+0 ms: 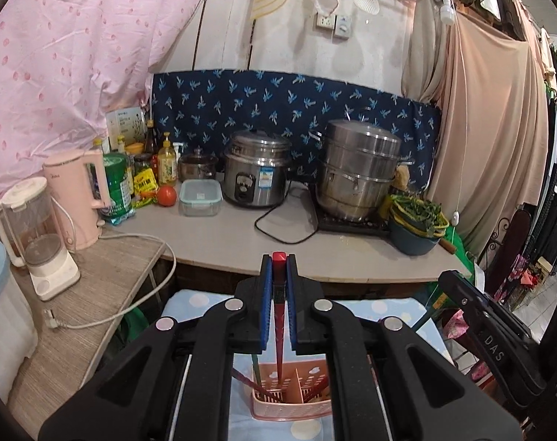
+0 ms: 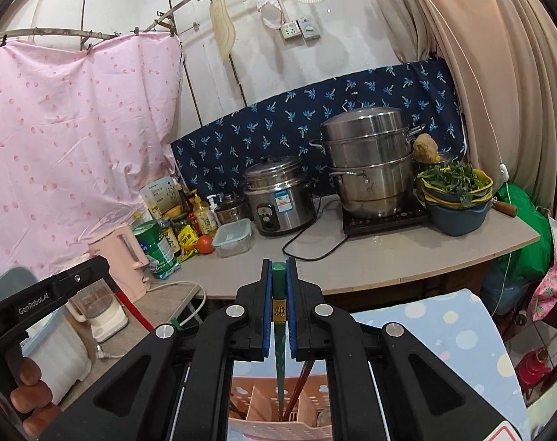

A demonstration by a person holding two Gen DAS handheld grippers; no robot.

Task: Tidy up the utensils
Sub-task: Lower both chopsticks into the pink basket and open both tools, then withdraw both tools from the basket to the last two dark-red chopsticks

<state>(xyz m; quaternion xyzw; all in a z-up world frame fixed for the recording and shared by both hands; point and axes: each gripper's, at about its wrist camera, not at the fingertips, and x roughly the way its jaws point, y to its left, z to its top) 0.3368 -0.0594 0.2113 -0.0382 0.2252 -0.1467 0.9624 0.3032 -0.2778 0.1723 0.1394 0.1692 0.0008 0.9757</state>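
Note:
My left gripper (image 1: 279, 268) is shut on a red chopstick (image 1: 279, 327). The chopstick hangs down, its tip inside the left compartment of a pink slotted utensil basket (image 1: 293, 402) below. My right gripper (image 2: 279, 272) is shut on a green chopstick (image 2: 279, 349), its tip down in the same pink basket (image 2: 256, 411). Other chopsticks (image 1: 258, 386) lean in the basket's compartments. The basket stands on a blue dotted cloth (image 1: 190, 303). The right gripper's body (image 1: 488, 334) shows at the right of the left wrist view, the left gripper's body (image 2: 46, 297) at the left of the right wrist view.
A grey counter (image 1: 241, 235) lies ahead with a rice cooker (image 1: 256, 172), a steamer pot (image 1: 359, 169), a bowl of greens (image 1: 418, 226), a lidded box (image 1: 200, 196), a tomato (image 1: 167, 195) and bottles. A pink kettle (image 1: 78, 194) and blender (image 1: 35, 235) stand on the lower left shelf.

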